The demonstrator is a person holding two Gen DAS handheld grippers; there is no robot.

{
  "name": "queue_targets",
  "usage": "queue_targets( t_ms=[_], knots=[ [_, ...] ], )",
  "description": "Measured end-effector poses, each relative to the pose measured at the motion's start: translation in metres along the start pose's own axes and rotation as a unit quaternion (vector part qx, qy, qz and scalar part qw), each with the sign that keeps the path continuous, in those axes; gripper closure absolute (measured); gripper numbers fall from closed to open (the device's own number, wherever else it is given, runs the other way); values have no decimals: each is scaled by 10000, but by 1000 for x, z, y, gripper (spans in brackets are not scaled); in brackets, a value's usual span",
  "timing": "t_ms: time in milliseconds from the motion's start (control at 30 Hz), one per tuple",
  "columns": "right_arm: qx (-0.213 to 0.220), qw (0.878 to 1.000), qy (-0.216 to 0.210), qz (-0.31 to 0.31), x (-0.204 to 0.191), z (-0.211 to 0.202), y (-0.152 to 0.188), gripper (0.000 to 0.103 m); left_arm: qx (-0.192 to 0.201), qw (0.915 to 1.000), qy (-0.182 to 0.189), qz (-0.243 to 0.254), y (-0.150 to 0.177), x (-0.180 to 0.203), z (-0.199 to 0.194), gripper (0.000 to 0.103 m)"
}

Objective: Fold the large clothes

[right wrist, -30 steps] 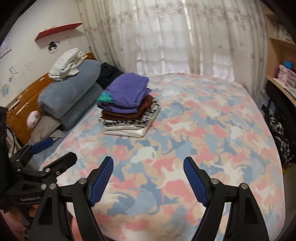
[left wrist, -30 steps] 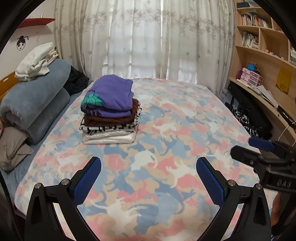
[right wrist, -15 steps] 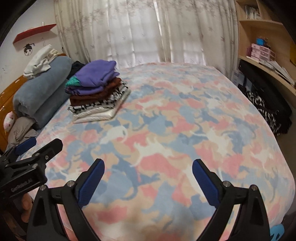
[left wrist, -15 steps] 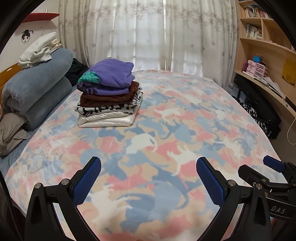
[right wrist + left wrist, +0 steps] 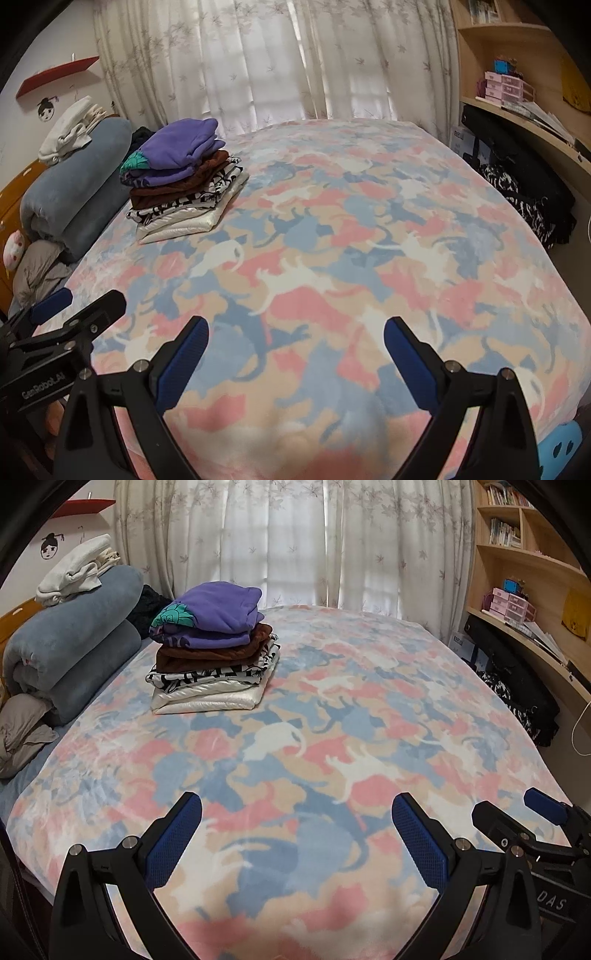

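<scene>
A stack of folded clothes (image 5: 212, 651) (image 5: 181, 184) sits on the far left of the bed, purple on top, then brown, black-and-white and cream. The bed carries a pink, blue and cream cat-print blanket (image 5: 332, 738) (image 5: 351, 258). My left gripper (image 5: 296, 812) hangs open over the blanket's near edge, nothing between its blue pads. My right gripper (image 5: 295, 336) is open too, low over the near edge and empty. Each gripper shows at the other view's side: the right gripper (image 5: 517, 816), the left gripper (image 5: 81, 302).
A rolled grey-blue duvet (image 5: 70, 646) with white clothes (image 5: 77, 570) on top lies along the left, near a wooden headboard (image 5: 11, 206). Curtains (image 5: 295, 542) hang behind the bed. Shelves and a desk (image 5: 524, 602) with dark bags (image 5: 517, 686) stand at the right.
Both grippers have sunk toward the bed's near edge, so the blanket fills more of each view. The right gripper's jaws have opened wider.
</scene>
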State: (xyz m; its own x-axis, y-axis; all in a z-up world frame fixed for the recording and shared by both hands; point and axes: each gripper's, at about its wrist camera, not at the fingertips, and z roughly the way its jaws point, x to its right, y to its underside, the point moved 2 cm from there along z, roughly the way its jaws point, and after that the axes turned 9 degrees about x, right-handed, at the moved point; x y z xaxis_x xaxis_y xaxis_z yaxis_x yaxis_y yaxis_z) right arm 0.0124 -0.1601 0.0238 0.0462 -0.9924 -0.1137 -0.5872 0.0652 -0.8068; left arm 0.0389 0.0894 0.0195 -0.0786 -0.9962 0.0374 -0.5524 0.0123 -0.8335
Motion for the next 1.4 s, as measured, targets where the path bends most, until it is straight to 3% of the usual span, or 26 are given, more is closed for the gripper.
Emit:
queue_targets(
  t_ms=[1400],
  knots=[
    [18, 10000, 73, 6, -3, -2, 7, 7, -221, 9996, -181, 9, 12, -3, 3, 1]
  ],
)
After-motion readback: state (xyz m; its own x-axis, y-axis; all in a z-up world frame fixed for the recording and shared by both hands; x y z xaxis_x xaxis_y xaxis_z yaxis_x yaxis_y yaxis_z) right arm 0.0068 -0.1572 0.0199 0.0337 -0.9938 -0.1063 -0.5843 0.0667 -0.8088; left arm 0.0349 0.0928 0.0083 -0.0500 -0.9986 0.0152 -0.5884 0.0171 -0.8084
